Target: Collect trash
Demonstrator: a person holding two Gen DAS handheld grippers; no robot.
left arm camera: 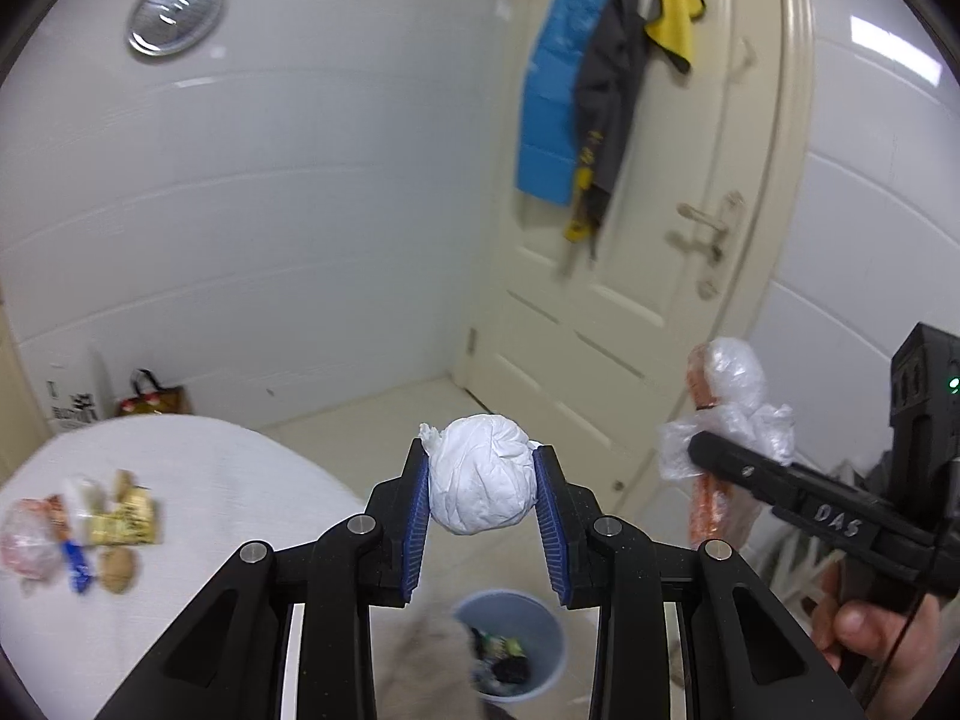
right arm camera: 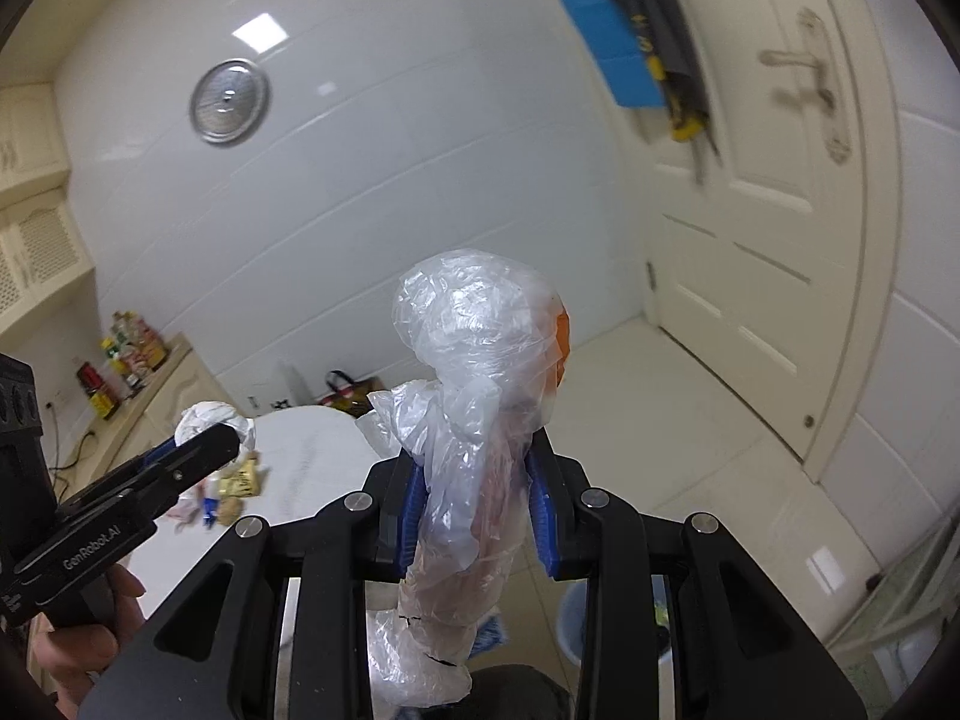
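- The left gripper (left arm camera: 482, 483) clamps a crumpled white paper ball (left arm camera: 482, 474) between its blue pads, held in the air above the grey bin (left arm camera: 543, 618) on the floor, slightly to the worktop side of it.
- The right gripper (right arm camera: 477, 501) squeezes a clear plastic bag (right arm camera: 474, 420) wrapped round something orange, on the door side of the bin; the bag's tail hangs below the pads.
- The bin already holds dark scraps and wrappers; both loads hover over or near its mouth, neither yet let go.
- Risk: the paper ball is pinched near the pad tips. If the grip loosens before it lines up with the opening, it likely falls on the floor tiles beside the bin.
- Risk: the slick film may slide through the pads, and the long, floppy bag may catch the rim and tip out.
- Risk: two grippers crowd one small opening and could knock each other.
- More litter (left arm camera: 84, 531) waits on the white worktop (left arm camera: 228, 480), away from the bin; the job looks unfinished.
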